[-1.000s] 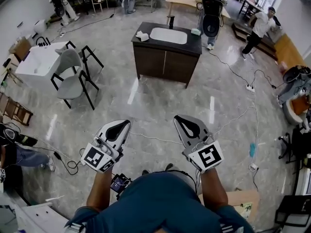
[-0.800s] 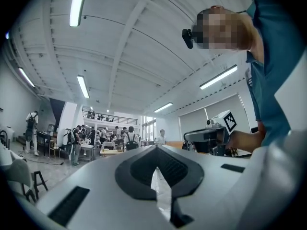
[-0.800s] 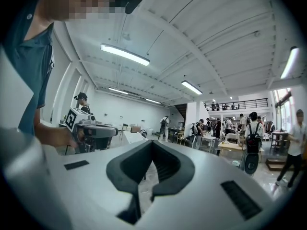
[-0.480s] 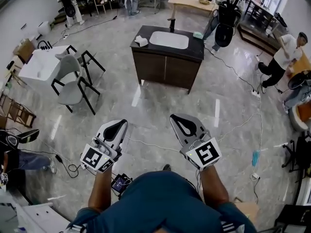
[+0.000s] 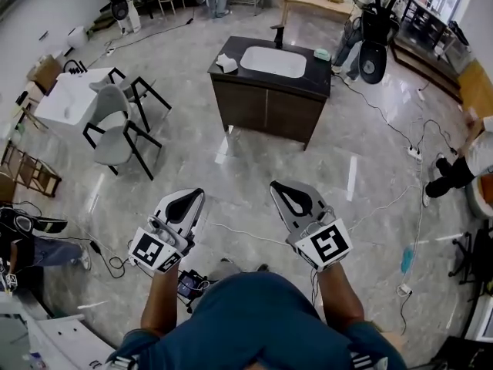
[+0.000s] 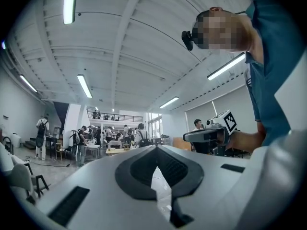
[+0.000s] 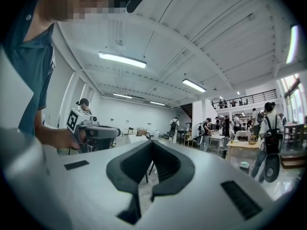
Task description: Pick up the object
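My left gripper (image 5: 193,197) and right gripper (image 5: 282,190) are both pressed together on nothing, well apart from the dark sink bench (image 5: 306,74) ahead, where a crumpled white cloth (image 5: 226,62), probably my object, looks light and soft, best pinched on a raised fold.

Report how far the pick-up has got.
Done: nothing; the left tongs and right tongs are both shut and empty. In hand: they hover over the grey marble floor, facing the dark wooden sink cabinet. Left: approach, choose an object, grasp and lift it.
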Tool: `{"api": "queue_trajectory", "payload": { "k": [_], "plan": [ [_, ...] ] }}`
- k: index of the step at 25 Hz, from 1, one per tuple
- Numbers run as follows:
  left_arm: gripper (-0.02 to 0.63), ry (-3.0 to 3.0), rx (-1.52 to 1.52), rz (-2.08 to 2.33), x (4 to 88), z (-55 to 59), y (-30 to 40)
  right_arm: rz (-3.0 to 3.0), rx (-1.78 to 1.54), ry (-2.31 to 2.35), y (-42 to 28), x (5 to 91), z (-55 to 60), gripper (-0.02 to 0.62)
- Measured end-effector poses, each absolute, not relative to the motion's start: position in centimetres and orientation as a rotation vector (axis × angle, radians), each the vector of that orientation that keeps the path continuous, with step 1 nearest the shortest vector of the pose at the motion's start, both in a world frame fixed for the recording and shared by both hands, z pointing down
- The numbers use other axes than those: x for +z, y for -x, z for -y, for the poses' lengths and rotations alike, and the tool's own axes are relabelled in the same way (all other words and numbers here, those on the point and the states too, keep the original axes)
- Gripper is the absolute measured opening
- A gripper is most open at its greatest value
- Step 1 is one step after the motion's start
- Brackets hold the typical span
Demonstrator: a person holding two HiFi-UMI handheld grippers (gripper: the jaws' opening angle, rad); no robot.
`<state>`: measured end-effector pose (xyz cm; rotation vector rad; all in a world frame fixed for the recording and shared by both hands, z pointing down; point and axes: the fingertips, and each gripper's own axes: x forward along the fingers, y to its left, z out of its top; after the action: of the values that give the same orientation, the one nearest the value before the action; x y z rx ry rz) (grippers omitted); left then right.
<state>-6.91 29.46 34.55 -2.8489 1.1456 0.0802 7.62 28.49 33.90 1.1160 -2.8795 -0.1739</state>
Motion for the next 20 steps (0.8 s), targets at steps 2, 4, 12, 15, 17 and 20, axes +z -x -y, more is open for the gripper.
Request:
{"api": "queue_trajectory", "payload": {
  "k": [2, 4, 12, 15, 17, 20],
  "plan": [
    [0.005, 2.855, 0.083, -1.147, 34.7, -28.2, 7.1, 2.875, -0.161, -1.114, -7.3, 34.2, -27.3, 0.014],
    [0.005, 2.864, 0.084, -1.14, 35.1, -26.6, 7.6, 2.868, -0.158, -1.121, -6.9, 34.4, -25.8, 0.014],
    [0.005, 2.904, 0.122, -1.053, 34.4, -20.1, 9.9, 2.819, -0.185, -1.195, -4.4, 33.3, -20.3, 0.014],
    [0.005, 2.923, 0.12, -1.02, 35.0, -17.9, 11.3, 2.801, -0.183, -1.223, -2.9, 33.6, -18.2, 0.014],
    [0.005, 2.931, 0.126, -1.001, 35.3, -16.4, 12.3, 2.794, -0.189, -1.235, -1.8, 33.9, -16.8, 0.014],
    [0.005, 2.94, 0.141, -0.978, 35.6, -14.4, 13.7, 2.777, -0.201, -1.26, -0.5, 33.9, -15.1, 0.014]
  ]
}}
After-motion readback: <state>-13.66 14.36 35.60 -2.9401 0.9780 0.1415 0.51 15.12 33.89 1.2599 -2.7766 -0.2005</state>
